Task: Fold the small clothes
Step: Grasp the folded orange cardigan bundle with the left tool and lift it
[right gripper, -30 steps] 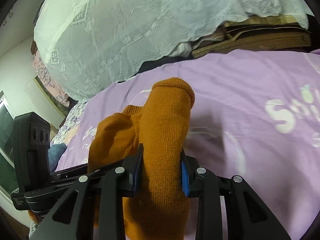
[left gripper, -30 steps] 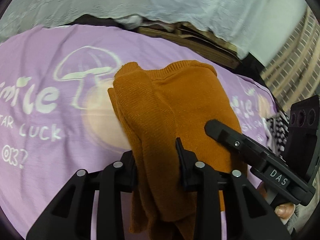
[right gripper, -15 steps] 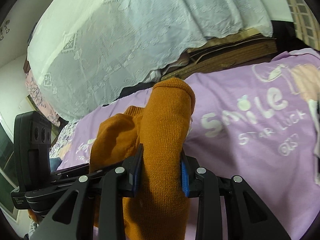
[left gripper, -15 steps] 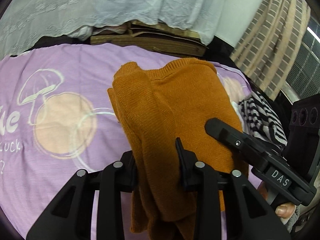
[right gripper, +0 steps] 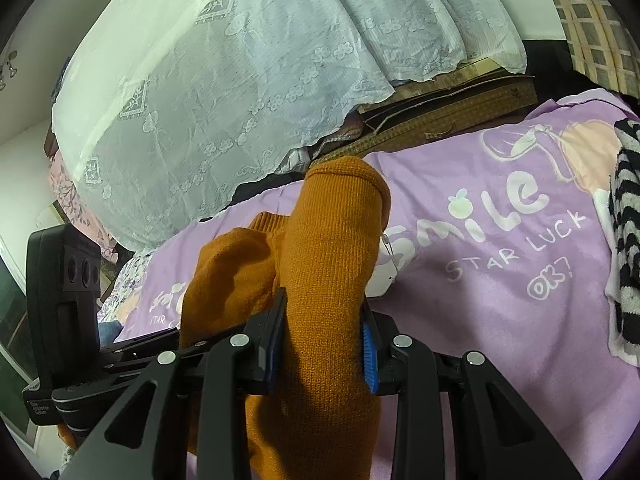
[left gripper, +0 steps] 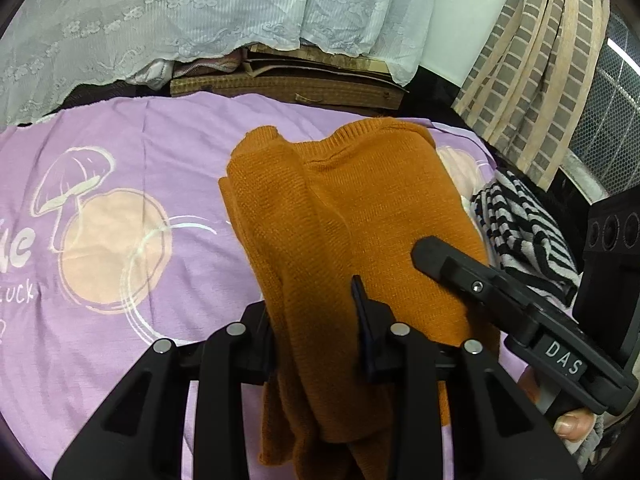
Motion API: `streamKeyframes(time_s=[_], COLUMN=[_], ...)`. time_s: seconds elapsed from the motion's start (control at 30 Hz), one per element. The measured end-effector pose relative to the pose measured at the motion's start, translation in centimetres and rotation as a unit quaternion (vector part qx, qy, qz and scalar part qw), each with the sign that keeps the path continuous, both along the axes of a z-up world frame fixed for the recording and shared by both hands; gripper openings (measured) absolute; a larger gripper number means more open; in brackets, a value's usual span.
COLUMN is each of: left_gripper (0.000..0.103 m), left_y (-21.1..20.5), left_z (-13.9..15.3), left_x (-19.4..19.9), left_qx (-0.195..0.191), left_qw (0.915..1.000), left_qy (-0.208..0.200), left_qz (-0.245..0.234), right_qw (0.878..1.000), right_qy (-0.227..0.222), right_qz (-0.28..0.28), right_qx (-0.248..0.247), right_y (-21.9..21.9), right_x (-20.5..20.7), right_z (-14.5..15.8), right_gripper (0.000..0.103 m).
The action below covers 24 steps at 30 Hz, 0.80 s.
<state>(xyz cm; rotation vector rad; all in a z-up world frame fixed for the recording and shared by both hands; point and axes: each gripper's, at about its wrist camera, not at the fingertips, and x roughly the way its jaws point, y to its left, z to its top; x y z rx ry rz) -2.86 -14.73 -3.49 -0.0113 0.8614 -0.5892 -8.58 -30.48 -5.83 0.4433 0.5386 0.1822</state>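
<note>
Both tools held the orange knit garment point(left gripper: 360, 216) clear of the purple bedspread point(left gripper: 120, 280). The left tool point(left gripper: 316, 336) was clamped narrowly on a thick bunched fold of it at the lower centre of the left wrist view, and the right tool point(right gripper: 322, 344) pinched another rolled fold between its blue-lined pads at the lower centre of the right wrist view. In the left wrist view the right tool also showed as a black bar at the lower right, lying against the knit. Compared with a second earlier, the backdrop had slid sideways behind the garment while the grips looked unchanged: the mushroom print point(left gripper: 72, 184) had gone from the middle toward the left of the left wrist view, and a striped black-and-white cloth point(left gripper: 520, 232) had come into sight at the right edge, lying on the bedspread near the orange piece. In the right wrist view the "Smile" lettering point(right gripper: 472, 216) and that striped cloth point(right gripper: 624, 240) had likewise entered at the right. This suggested the folded garment was being carried across the bed toward the striped item, probably to be set down beside or on it, so the folding of this piece seemed largely done and placing it remained.
</note>
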Motion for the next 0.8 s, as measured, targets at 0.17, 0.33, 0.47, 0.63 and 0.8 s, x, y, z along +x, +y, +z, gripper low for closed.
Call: streamKeyframes(time_s=[0.17, 0.33, 0.47, 0.63, 0.8], left_gripper=[0.03, 0.03, 0.03, 0.03, 0.03], left_y=[0.09, -0.12, -0.39, -0.46, -0.61], left_z=[-0.11, -0.24, -0.48, -0.73, -0.89], left_x=[-0.25, -0.48, -0.72, -0.68, -0.72], left_qx=[0.007, 0.017, 0.029, 0.034, 0.04], left_qw=[0.9999, 0.9995, 0.9988, 0.9985, 0.9981], left_qy=[-0.011, -0.024, -0.036, -0.039, -0.044], left_qz=[0.006, 0.011, 0.015, 0.016, 0.018], right_qw=[1.0, 1.0, 1.0, 1.0, 1.0], right_qy=[-0.002, -0.003, -0.003, -0.001, -0.001], right_qz=[0.0, 0.001, 0.001, 0.002, 0.003], right_qx=[-0.002, -0.007, -0.011, -0.01, -0.011], right_y=[0.3, 0.47, 0.73, 0.77, 0.82], right_x=[0.0, -0.01, 0.05, 0.22, 0.19], right_z=[-0.24, -0.31, -0.53, -0.8, -0.88], right_gripper=[0.032, 0.032, 0.032, 0.032, 0.032])
